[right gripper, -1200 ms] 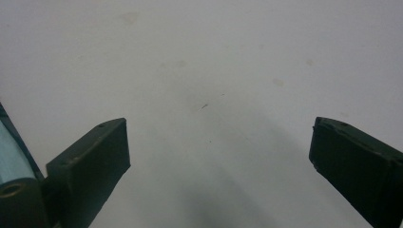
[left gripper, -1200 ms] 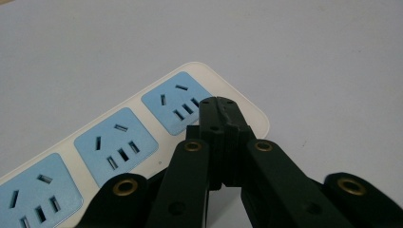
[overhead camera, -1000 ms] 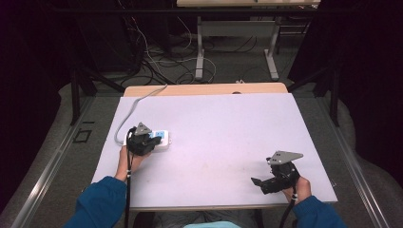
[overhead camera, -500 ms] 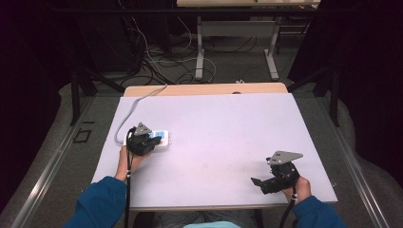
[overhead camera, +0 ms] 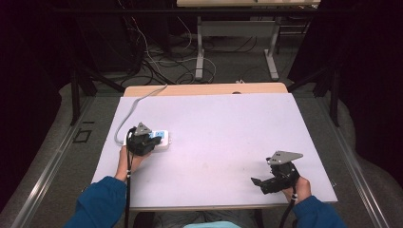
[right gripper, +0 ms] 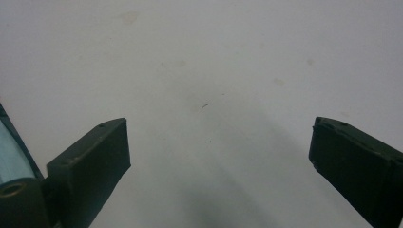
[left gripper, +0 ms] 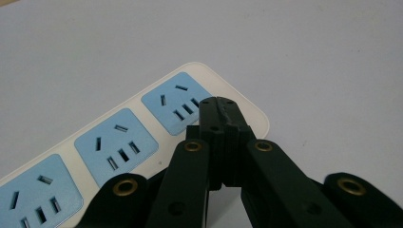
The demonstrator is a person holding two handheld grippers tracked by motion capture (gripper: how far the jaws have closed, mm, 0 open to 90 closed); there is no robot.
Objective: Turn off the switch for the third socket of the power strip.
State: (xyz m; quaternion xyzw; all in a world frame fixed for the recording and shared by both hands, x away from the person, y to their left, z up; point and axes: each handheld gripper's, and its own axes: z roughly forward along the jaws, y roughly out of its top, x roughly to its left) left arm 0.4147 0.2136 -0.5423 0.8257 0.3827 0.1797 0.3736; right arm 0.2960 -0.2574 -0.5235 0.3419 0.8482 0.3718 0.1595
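Two grippers are at work over a white desk (overhead camera: 228, 128), and they do very different things. At the left of the high view, the left gripper (overhead camera: 142, 141) sits on a white power strip (overhead camera: 164, 138) with blue socket faces. Its jaws are closed tight, pad against pad, with nothing between them. In the left gripper view the closed tips of the left gripper (left gripper: 222, 108) rest on or just above the strip's (left gripper: 119, 142) rounded end, beside the last blue socket, toward the right of centre of that frame. Whether they truly press on the plastic I cannot tell. Shut jaws make one blunt point, which suits pushing, pinning or nudging the strip rather than gripping it; that is my reading of the pose. The strip lies flat near the desk's left edge, running on under the jaws toward the lower left of the left gripper view, and its grey cord (overhead camera: 130, 111) curls off toward the top left corner of the desk.

Low at the right of the high view, the right gripper (overhead camera: 260, 183) waits well apart from the strip. In the right gripper view its jaws stand wide open over bare desk (right gripper: 209, 71), holding nothing, probably kept ready until needed.
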